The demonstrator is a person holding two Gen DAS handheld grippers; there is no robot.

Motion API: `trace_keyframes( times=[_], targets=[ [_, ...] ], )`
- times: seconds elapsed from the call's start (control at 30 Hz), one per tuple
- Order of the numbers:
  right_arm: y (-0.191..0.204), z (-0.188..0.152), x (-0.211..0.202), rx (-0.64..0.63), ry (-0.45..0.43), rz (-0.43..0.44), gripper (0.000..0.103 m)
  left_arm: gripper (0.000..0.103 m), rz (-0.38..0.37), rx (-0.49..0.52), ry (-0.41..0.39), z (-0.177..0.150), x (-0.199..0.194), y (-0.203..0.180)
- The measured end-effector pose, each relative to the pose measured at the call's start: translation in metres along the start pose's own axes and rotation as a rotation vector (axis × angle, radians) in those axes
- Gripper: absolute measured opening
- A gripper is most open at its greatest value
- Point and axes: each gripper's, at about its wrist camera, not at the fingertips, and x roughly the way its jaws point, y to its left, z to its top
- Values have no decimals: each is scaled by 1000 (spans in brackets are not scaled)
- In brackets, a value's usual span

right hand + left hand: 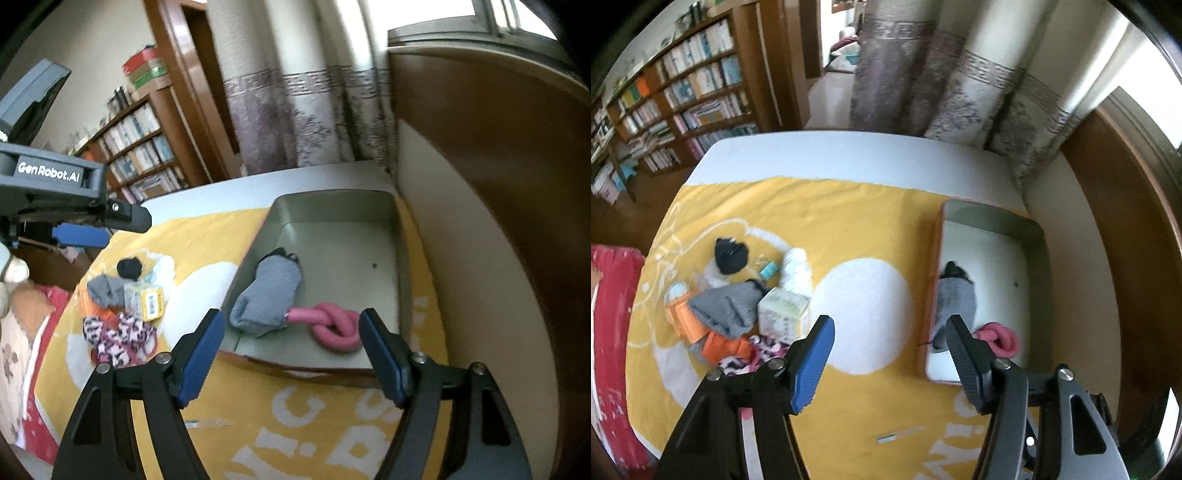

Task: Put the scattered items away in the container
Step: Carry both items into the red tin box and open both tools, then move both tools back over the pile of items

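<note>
Both claws stand released with nothing between their ribbed blue pads. Seen from its own wrist camera, the left gripper (pixel 888 349) hangs over the yellow-and-white printed bedspread (pixel 849 221), just beside the near left edge of the shallow rectangular grey tray (pixel 1039 266). The right gripper (pixel 291 350) hangs at that tray's near rim. Inside the tray, toward its near left side, lies a grey knitted sock with a dark cuff (pixel 267 299), touching a knotted pink foam tube (pixel 334 326). Well left of the tray sits the scattered pile: a pale cardboard box (pixel 783 312), a second grey sock (pixel 726 308), orange cloth (pixel 726 349), a pink-and-black patterned fabric piece (pixel 114 336) and a black rounded item (pixel 729 254).
</note>
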Motion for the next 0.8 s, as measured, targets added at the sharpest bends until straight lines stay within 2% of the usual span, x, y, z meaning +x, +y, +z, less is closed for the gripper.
trace_keyframes(
  times=[0.43, 0.8],
  targets=[
    [49, -15, 1, -90, 44, 40, 78, 64, 45, -136, -1, -27, -3, 96],
    [86, -27, 2, -121, 82, 51, 78, 64, 20, -224, -41, -54, -15, 187]
  ],
)
